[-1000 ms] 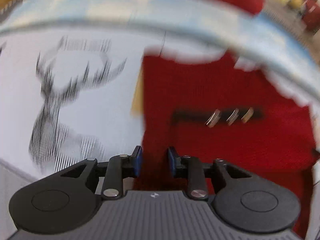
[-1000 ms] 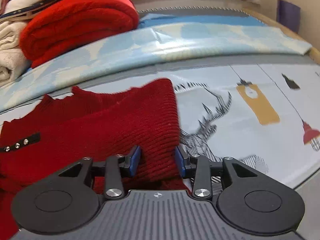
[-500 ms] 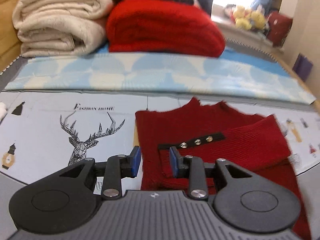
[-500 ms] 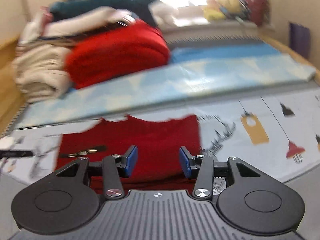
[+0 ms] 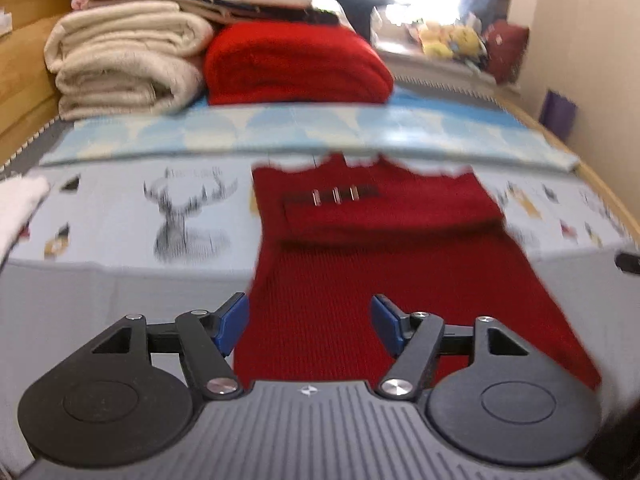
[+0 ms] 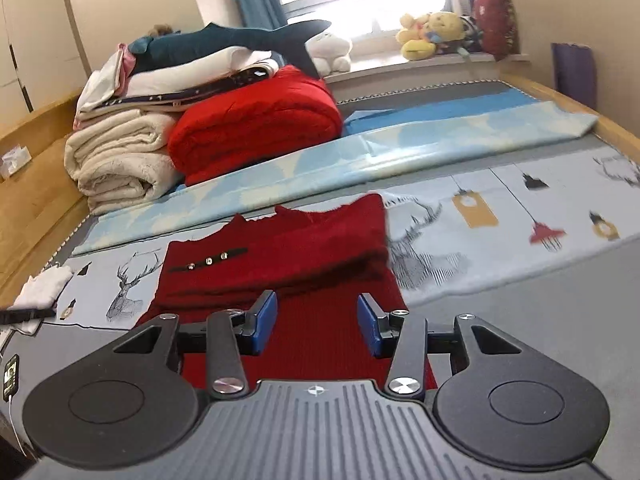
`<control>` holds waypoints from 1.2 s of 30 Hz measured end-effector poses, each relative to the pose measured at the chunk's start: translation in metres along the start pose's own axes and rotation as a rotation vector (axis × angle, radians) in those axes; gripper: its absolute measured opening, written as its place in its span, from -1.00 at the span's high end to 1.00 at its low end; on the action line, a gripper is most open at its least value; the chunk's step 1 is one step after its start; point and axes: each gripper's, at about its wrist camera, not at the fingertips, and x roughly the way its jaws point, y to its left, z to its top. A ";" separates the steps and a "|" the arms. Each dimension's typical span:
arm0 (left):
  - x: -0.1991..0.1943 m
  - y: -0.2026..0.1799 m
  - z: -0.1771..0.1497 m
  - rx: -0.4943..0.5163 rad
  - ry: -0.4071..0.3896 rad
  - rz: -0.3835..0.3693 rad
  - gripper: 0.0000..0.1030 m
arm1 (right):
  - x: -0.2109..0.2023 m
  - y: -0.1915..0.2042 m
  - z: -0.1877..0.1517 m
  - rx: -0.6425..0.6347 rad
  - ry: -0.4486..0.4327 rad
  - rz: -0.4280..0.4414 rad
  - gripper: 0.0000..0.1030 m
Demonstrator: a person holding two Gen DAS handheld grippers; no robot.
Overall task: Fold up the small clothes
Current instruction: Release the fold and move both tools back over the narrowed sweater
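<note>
A small dark red knit sweater [image 5: 384,248] lies flat on the deer-print sheet [image 5: 120,208], its sleeves folded across the chest and a black strip with three silver buttons [image 5: 335,196] on top. It also shows in the right wrist view [image 6: 280,264]. My left gripper [image 5: 310,326] is open and empty, held above the sweater's near hem. My right gripper [image 6: 316,322] is open and empty, also above the lower part of the sweater.
A stack of cream blankets [image 6: 116,160] and a bright red folded blanket [image 6: 256,120] sit at the back left on a light blue cloth [image 6: 400,152]. A white garment [image 6: 40,292] lies at the left. Plush toys [image 6: 432,32] line the windowsill.
Both grippers have pulled back and up from the sweater and opened wider. The sweater now lies with its sleeves folded in, released.
</note>
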 end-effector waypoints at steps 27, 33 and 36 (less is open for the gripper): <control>0.027 0.047 -0.086 -0.184 0.237 0.040 0.30 | 0.038 -0.029 -0.066 -0.040 0.236 -0.177 0.24; 0.040 0.069 -0.091 -0.306 0.310 0.080 0.29 | 0.051 -0.036 -0.079 -0.056 0.335 -0.247 0.24; 0.047 0.074 -0.094 -0.328 0.348 0.107 0.08 | 0.058 -0.044 -0.087 -0.050 0.398 -0.295 0.24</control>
